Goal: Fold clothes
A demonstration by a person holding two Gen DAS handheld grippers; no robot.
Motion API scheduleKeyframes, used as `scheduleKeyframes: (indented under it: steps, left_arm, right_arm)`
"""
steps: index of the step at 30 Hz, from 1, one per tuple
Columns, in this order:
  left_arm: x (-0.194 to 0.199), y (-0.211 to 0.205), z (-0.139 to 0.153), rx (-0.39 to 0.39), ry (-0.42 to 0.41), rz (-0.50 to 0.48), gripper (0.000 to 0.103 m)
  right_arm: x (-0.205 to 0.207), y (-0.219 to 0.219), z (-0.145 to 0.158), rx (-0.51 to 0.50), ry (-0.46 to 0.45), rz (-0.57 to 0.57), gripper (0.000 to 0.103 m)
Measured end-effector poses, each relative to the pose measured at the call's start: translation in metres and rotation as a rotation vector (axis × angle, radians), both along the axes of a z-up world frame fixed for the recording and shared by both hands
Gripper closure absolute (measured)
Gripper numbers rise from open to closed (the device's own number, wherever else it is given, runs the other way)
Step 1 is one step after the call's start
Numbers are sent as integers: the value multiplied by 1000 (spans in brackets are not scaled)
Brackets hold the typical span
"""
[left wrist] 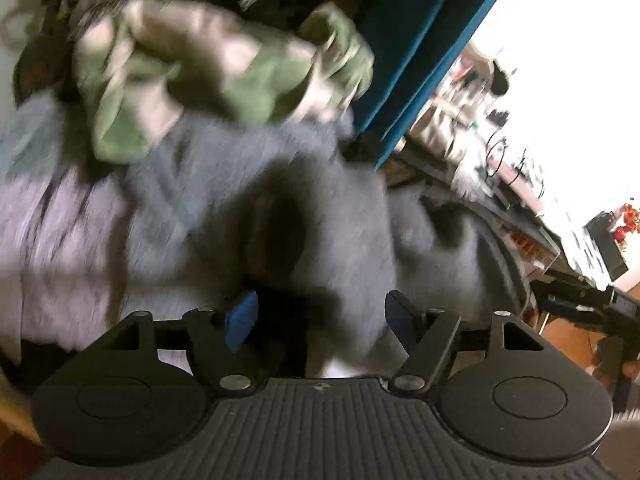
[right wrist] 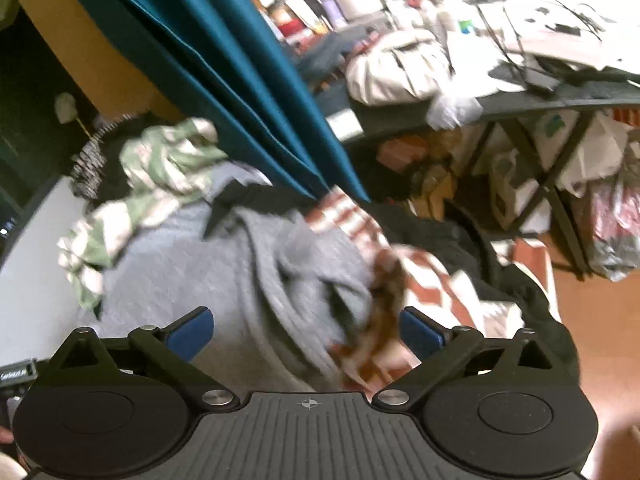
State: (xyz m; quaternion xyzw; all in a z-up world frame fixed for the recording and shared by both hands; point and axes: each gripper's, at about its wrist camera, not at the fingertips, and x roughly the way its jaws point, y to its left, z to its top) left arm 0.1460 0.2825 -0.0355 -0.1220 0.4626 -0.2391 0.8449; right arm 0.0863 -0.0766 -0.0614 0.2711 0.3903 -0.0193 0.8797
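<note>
Both grippers hang open over a heap of unfolded laundry, and neither holds anything. Nearest the left gripper [left wrist: 322, 322], whose blue pads [left wrist: 242, 320] stand wide apart, lies the grey fleece garment [left wrist: 240, 184], rumpled and creased under the jaws; I cannot tell whether the pads touch it, as the picture is blurred. The right gripper [right wrist: 306, 328] is spread just as wide above the same grey fleece garment [right wrist: 192, 276], with a rust-and-white patterned cloth [right wrist: 372, 280] bunched just beside the grey one, on the side of its right-hand pad.

Beyond the grey fleece, a green-and-cream garment [left wrist: 208, 68] lies crumpled on top of the pile, and a pale lilac piece [left wrist: 52, 232] spreads out on the far side of the grey fleece from the teal curtain [left wrist: 420, 40]. Behind the curtain a cluttered table [right wrist: 560, 100] stands well apart from the pile.

Nothing here looks folded or stacked, so the task seems barely begun: every piece still wants spreading and folding. Both grippers tilt downward toward the pile, poised as if choosing a first hold.
</note>
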Motion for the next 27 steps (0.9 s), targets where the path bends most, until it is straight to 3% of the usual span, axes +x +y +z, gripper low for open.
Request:
scheduleKeyframes:
  steps: [4, 11, 14, 18, 21, 27]
  left_arm:
    - [-21, 14, -21, -6, 130, -18, 31]
    - [-27, 69, -20, -96, 203, 150, 31]
    - [-21, 69, -23, -71, 212, 128, 31]
    - [-16, 42, -36, -23, 204, 33, 31]
    - [-10, 14, -41, 36, 118, -16, 31]
    - [4, -49, -14, 220, -246, -195, 31]
  right_arm:
    - [-19, -7, 9, -38, 11, -12, 6]
    - [-50, -42, 44, -115, -6, -93, 5]
    - [-66, -57, 47, -113, 13, -151, 5]
    - [-72, -54, 24, -102, 45, -178, 4]
    - [-65, -40, 5, -107, 54, -164, 4]
    - [-13, 14, 11, -203, -135, 19, 1]
